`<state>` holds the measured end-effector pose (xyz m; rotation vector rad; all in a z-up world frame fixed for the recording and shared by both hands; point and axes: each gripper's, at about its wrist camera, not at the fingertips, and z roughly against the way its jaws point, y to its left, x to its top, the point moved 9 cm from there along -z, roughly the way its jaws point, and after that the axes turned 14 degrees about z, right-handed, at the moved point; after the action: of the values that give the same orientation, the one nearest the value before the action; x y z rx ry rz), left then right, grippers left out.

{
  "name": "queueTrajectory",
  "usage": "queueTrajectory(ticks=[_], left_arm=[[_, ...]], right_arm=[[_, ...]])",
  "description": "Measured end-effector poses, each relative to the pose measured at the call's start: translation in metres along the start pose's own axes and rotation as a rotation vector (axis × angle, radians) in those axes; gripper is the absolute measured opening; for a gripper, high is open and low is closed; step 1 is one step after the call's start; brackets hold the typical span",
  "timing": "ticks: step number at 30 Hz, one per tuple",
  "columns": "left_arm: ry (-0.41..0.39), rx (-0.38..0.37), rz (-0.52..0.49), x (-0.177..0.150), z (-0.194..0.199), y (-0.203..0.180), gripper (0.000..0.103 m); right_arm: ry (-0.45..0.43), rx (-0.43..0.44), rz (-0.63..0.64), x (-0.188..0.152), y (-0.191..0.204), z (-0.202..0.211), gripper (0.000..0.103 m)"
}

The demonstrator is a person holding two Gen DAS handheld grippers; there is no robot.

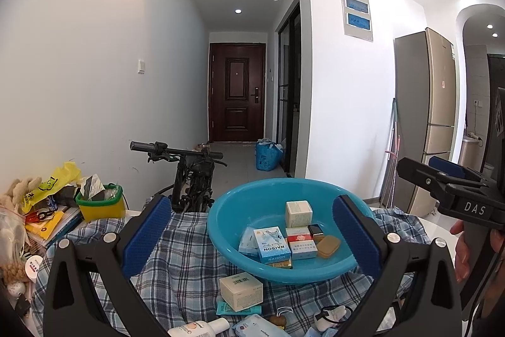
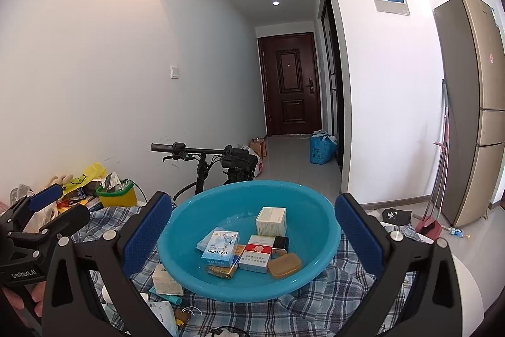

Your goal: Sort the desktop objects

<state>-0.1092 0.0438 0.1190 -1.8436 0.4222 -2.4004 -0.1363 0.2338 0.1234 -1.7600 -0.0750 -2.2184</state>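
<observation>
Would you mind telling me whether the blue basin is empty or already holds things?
Not empty: the blue basin holds several small boxes and a tan bar.

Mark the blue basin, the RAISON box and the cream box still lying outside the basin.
blue basin [image 2: 176,267]: right wrist view, bare near-left wall.
RAISON box [image 2: 220,248]: right wrist view, printed top face.
cream box [image 1: 241,291]: left wrist view, front face, on the plaid cloth.
</observation>
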Motion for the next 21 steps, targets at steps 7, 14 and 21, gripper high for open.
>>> queueTrajectory(ticks=[7,14,21], left_arm=[[0.007,0.036,-0.058,-0.025,0.006,0.008,0.103],[-0.014,0.048,-0.055,-0.060,0.018,0.023,0.103],[-0.032,0.022,-0.014,-0.078,0.033,0.032,0.103]], right_arm=[[0.015,-0.016,-0.036,-0.024,-0.005,0.016,0.103],[0.032,-0.009,-0.022,-0.048,0.007,0.030,0.103],[-0.024,-0.039,0.028,-0.074,0.023,0.039,0.103]])
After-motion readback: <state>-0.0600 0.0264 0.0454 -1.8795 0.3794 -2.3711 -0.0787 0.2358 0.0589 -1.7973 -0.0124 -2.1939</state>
